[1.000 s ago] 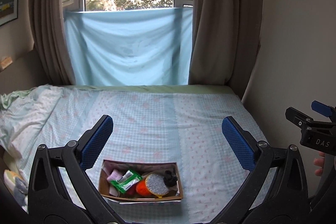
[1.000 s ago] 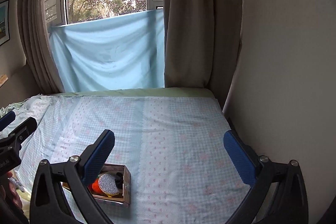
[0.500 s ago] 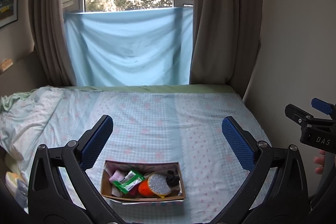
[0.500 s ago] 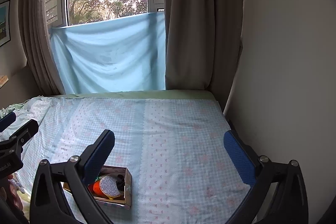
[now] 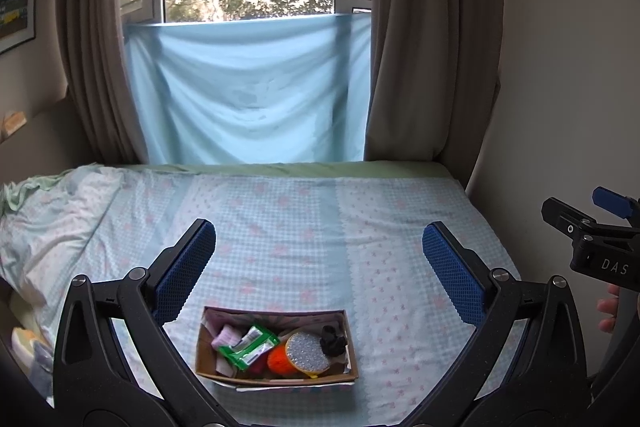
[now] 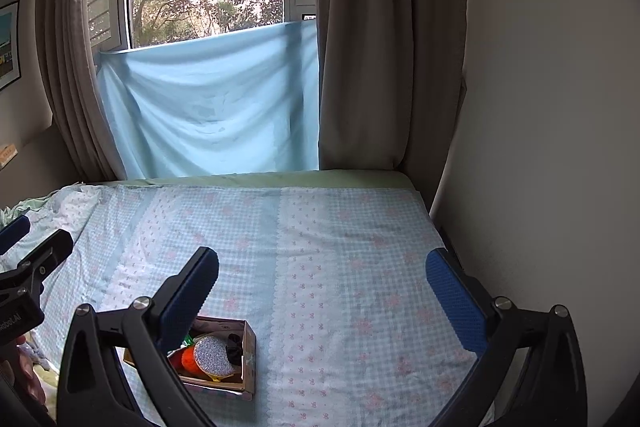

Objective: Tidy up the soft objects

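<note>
Left tool [image 5: 316, 259]: fingers spread wide, nothing between them, held above the bed [image 5: 360, 219] with the cardboard box [image 5: 208, 347] below and between its fingers. Right tool [image 6: 320, 283]: likewise spread and empty, with the same box low at its left finger.

The box sits on the checked sheet near the front edge of the bed, long axis running left to right across the left view, open top facing up. Inside lie a green packet [image 5: 250, 343], a pale pink item [image 5: 226, 335], an orange sponge with a silver scrubbing face [image 5: 308, 351] and a small black item [image 5: 333, 339], crowded and touching.

Risks, as judged: the contents overlap, so a pinch may catch two items at once. The box looks light and unsecured; a finger striking its wall could tip or drag it. The mattress gives, so pressing down may shift the target.
</note>
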`<state>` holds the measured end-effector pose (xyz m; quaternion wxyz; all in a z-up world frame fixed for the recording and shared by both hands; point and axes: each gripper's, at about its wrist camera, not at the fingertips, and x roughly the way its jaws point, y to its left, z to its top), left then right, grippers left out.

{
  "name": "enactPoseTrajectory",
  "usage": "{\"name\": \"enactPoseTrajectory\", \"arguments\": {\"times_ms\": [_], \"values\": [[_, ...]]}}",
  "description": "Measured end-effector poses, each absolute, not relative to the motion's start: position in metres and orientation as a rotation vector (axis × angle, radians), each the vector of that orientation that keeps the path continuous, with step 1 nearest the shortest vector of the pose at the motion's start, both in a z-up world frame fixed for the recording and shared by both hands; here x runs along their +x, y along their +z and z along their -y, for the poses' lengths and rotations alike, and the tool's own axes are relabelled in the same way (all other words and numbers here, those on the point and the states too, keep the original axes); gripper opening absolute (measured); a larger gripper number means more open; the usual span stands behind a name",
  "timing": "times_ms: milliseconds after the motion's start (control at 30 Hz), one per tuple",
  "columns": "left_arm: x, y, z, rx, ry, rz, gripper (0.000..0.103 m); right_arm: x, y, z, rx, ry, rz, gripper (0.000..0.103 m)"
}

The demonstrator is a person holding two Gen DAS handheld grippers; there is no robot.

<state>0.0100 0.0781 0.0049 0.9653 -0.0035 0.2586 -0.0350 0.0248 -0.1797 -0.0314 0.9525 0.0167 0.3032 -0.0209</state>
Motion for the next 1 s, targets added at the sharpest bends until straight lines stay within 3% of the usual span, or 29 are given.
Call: {"name": "enactPoseTrajectory", "arguments": {"times_ms": [1000], "values": [[0.0097, 0.0041, -0.0863, 0.0, -0.06, -0.508, 0.103, 0.0295, -0.0293, 0.1748, 0.035, -0.04, -0.611, 0.103]]}}
